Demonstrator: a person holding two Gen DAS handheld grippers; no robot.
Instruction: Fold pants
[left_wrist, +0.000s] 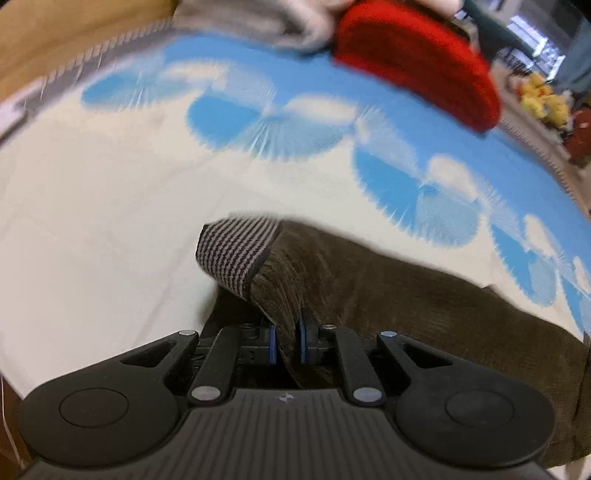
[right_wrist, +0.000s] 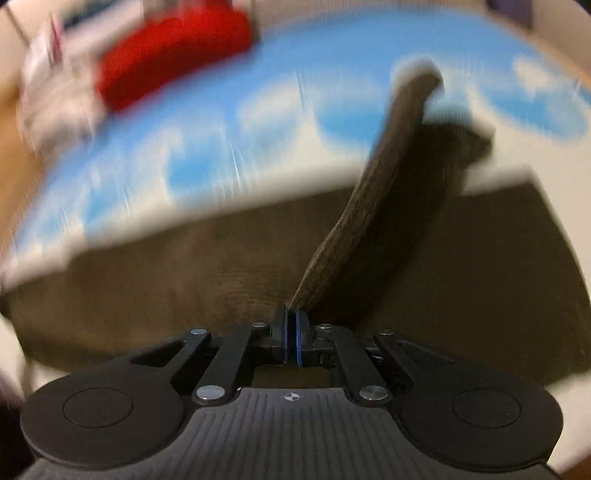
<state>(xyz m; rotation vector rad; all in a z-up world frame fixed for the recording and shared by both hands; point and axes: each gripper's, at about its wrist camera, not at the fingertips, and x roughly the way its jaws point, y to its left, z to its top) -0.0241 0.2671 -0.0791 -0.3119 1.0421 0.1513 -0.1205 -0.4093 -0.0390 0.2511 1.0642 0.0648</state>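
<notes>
Both claws pinch the dark brown pants (left_wrist: 424, 295), which lie on the blue-and-cream cloth (left_wrist: 110, 184): the left gripper (left_wrist: 287, 341) clamps fabric below the striped cuff (left_wrist: 236, 251) at 12 o'clock, the right gripper (right_wrist: 291, 338) grips a raised fold running toward 1 o'clock, a red garment (right_wrist: 173, 51) at 11 o'clock.

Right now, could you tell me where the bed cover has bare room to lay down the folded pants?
The cream stretch of the blue-and-cream patterned bed cover, left of the dark brown corduroy pants and their striped cuff, is bare. The far edge is crowded by the red knitted garment and grey clothing. Both grippers grip pants.
</notes>
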